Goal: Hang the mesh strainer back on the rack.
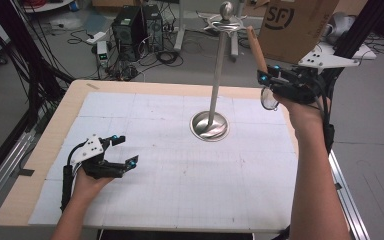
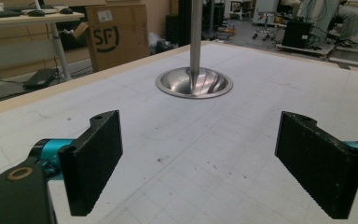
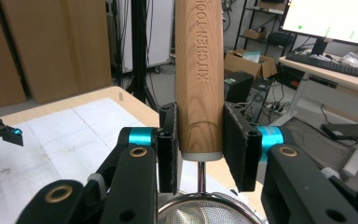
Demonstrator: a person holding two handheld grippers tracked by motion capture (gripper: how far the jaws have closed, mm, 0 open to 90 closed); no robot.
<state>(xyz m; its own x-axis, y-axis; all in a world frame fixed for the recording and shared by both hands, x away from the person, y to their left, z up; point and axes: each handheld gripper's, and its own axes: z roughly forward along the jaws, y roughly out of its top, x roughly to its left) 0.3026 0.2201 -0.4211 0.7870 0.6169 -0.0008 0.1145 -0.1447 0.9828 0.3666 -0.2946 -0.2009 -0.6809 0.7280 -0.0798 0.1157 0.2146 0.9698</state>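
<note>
A strainer with a wooden handle [image 1: 256, 50] and a round mesh bowl [image 1: 268, 98] hangs in the air over the table's far right corner. My right gripper [image 1: 269, 73] is shut on the handle's lower end, handle pointing up, bowl below. In the right gripper view the pads clamp the handle [image 3: 199, 79] above the mesh [image 3: 205, 212]. A metal utensil stand rises from a round base [image 1: 209, 126], with hooks at its top [image 1: 225, 22], left of the strainer. My left gripper [image 1: 122, 149] rests open near the table's left front; its jaws [image 2: 205, 163] are empty and face the base [image 2: 194, 83].
A white gridded mat [image 1: 180, 175] covers the wooden table. A cardboard box [image 1: 297, 22] stands behind the far right corner, close to the raised strainer. Computer towers [image 1: 137, 25] and cables sit on the floor beyond. A black frame post [image 1: 355, 30] rises at right.
</note>
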